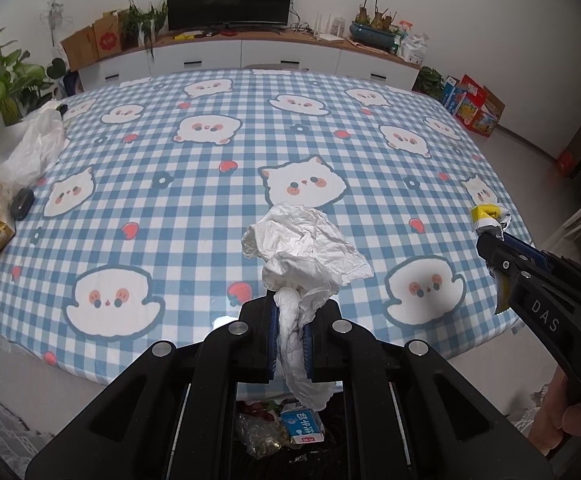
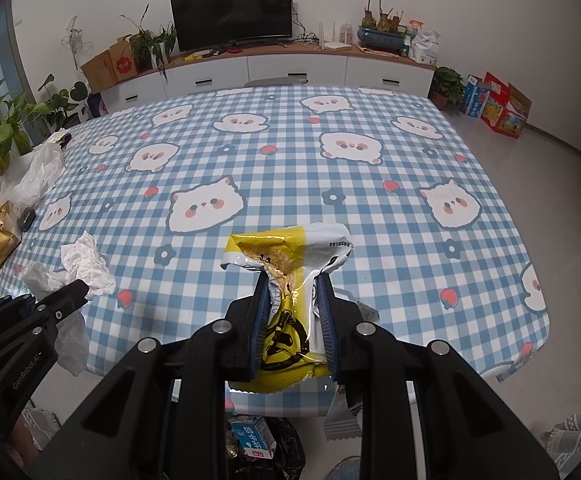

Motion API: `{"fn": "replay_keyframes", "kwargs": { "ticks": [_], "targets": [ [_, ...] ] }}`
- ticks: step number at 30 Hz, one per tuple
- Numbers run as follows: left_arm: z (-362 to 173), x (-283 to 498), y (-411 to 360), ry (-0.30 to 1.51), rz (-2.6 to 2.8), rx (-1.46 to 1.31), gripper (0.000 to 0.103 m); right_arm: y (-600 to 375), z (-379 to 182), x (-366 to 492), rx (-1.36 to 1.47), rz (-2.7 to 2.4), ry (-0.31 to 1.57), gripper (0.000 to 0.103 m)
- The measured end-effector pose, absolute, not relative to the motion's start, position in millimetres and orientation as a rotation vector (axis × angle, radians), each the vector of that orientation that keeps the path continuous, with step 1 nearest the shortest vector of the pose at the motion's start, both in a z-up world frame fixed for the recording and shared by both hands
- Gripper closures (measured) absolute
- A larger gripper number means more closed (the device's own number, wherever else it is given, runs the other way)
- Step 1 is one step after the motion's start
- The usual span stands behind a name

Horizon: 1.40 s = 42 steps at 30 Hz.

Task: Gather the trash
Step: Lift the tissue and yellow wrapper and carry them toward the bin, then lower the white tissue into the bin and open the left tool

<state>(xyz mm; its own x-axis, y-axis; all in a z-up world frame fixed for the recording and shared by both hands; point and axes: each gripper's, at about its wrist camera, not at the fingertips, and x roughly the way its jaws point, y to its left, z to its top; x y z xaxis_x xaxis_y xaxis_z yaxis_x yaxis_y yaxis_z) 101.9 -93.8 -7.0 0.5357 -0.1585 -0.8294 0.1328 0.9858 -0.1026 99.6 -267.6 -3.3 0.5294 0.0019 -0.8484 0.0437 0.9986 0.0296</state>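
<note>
Trash is pinched in both grippers above the near edge of the bench [image 1: 194, 200]. A crumpled tissue [image 1: 302, 252] is clamped upright between the left fingers [image 1: 271, 336], its long axis running along them. A yellow wrapper [image 2: 290, 280] is likewise squeezed lengthwise by the right fingers [image 2: 326, 320], torn end forward.

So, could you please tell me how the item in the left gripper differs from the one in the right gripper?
The crumpled tissue is plain white, soft paper; the snack wrapper is glossy yellow and white with black print. The tissue is wadded, the wrapper torn open. Both are clamped, in the left gripper and right gripper.
</note>
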Motion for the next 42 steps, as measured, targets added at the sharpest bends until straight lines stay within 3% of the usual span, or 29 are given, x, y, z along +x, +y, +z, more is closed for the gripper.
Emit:
{"fn": "replay_keyframes", "kwargs": {
  "ticks": [18, 42],
  "targets": [
    [-38.5, 32.2, -90.7, 1.040, -0.186, -0.042, 0.094, -264.0, -22.0, 28.1, 0.054, -0.021, 1.044, 0.080],
    [-109.4, -29.3, -89.3, 1.114, -0.196, -0.025, 0.094, -260.8, -89.6, -43.9, 0.079, -0.037, 1.130, 0.080]
  ]
}}
